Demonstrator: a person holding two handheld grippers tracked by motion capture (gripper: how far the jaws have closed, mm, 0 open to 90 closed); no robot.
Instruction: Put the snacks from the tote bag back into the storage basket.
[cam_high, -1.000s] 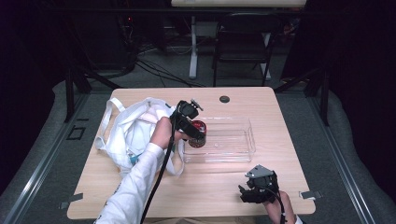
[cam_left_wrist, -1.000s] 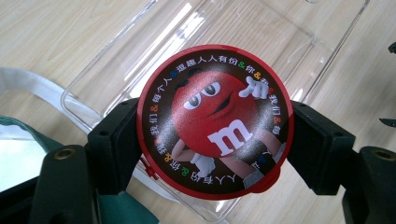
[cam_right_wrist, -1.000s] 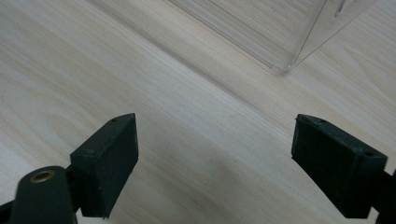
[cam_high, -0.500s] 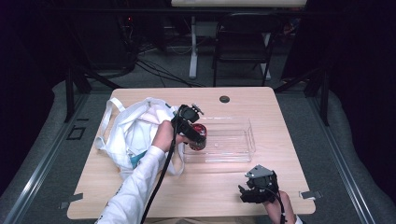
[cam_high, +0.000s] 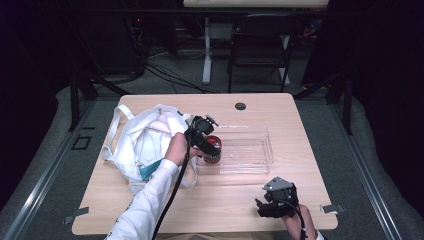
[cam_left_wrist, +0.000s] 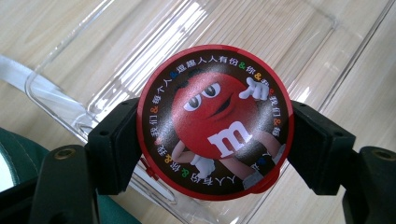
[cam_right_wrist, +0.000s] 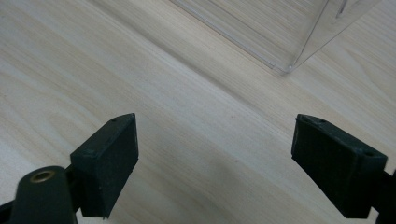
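One round red candy tin (cam_left_wrist: 215, 122) clamped in the left gripper (cam_left_wrist: 212, 140) over one clear tray (cam_high: 250, 150); one white bag (cam_high: 145, 145) beside it; right gripper (cam_right_wrist: 229, 163) jaws wide open, empty, near the surface's front edge

Dark room, grey floor (cam_high: 45, 165), folding chair (cam_high: 260, 47) behind wooden table (cam_high: 220, 200)

Your wooden table (cam_high: 310, 150) carries a small black round cap (cam_high: 240, 106) set into its top near the far edge, and a strip of grey tape (cam_high: 332, 208) lies at its near right corner with another (cam_high: 75, 216) at its near left corner. Beyond the table's far edge you have a dark folding chair (cam_high: 260, 50), a white upright post (cam_high: 206, 50) and a tangle of black cables (cam_high: 165, 75) on the grey floor. Left of the table, a black square outline (cam_high: 81, 143) is marked on the floor.
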